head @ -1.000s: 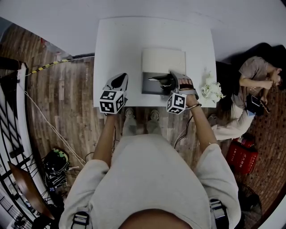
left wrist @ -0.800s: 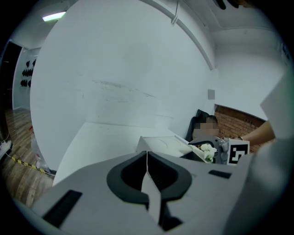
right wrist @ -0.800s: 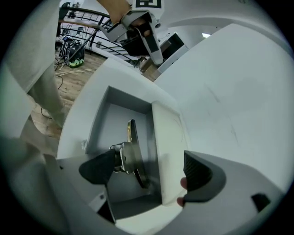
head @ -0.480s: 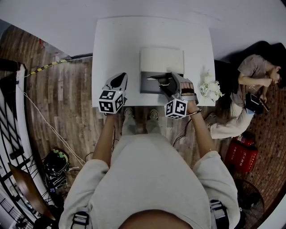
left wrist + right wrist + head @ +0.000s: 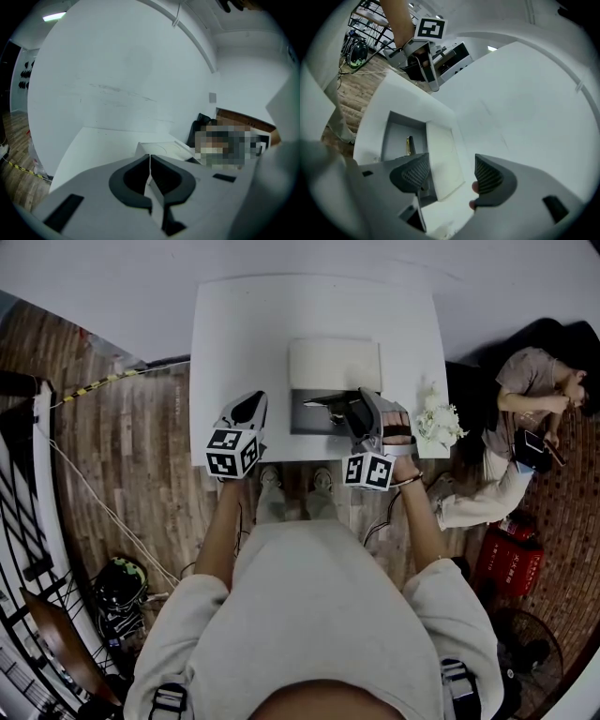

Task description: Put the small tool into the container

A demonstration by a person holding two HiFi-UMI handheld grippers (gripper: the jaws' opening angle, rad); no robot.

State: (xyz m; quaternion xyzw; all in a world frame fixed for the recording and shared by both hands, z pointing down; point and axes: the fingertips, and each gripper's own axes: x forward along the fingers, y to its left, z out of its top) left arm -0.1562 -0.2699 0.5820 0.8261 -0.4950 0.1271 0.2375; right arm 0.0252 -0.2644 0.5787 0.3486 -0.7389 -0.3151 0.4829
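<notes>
Even indoor light; ceiling strip light [image 5: 54, 17] glares top-left. Strong fisheye, black vignetted corners. Near foreground soft in both gripper views.

The white table [image 5: 234, 343] bears an open grey container [image 5: 305, 418], its pale lid [image 5: 335, 364] beside it, and a crumpled white bundle [image 5: 436, 423].

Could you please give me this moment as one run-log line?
small tool: in container | right gripper: empty, jaws apart, just been closing | left gripper: shut, empty
</notes>
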